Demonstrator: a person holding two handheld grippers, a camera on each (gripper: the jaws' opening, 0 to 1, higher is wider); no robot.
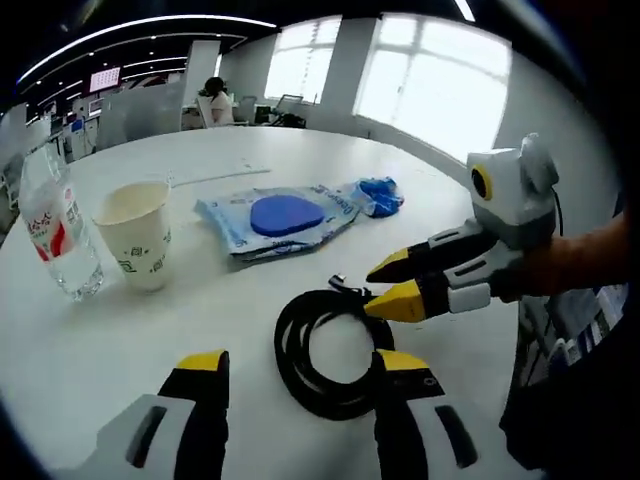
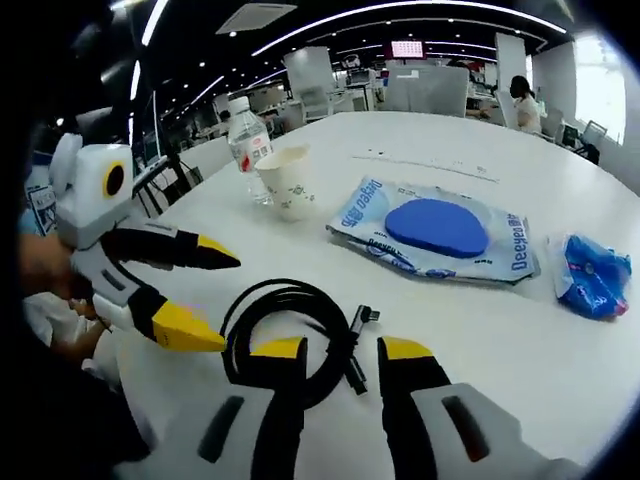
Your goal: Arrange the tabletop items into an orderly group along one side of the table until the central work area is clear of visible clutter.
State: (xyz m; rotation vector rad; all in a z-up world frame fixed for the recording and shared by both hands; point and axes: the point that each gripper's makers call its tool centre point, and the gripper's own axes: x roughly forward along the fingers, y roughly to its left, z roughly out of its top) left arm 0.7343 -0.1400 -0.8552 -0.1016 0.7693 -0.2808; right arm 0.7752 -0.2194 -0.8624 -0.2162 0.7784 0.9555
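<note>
Nearest in the left gripper view, the left gripper (image 1: 300, 375) hangs low over the white table (image 1: 90, 340) with its yellow-tipped jaws apart and nothing between them, the coiled black cable (image 1: 300, 350) lying on the table just ahead. The right gripper (image 1: 385, 285) reaches in from the right of that view, jaws parted, its tips just beside the cable's plug end. In the right gripper view the right gripper (image 2: 343, 352) likewise stands open, poised above the coiled black cable (image 2: 285, 325), whose small connector (image 2: 362, 318) points out from the loop. Farther along the table lies a flat plastic package (image 1: 275, 220) holding a blue oval pad, with a crumpled blue wrapper (image 1: 378, 195) just beside it. Off to one side, a paper cup (image 1: 135, 235) stands upright near a clear water bottle (image 1: 55, 235) with a red label. The tabletop is smooth, pale and round-edged. Beyond it spreads an open office with bright windows (image 1: 430, 90), ceiling light strips (image 2: 400, 10), desks and a seated person (image 1: 215, 100) far off.
</note>
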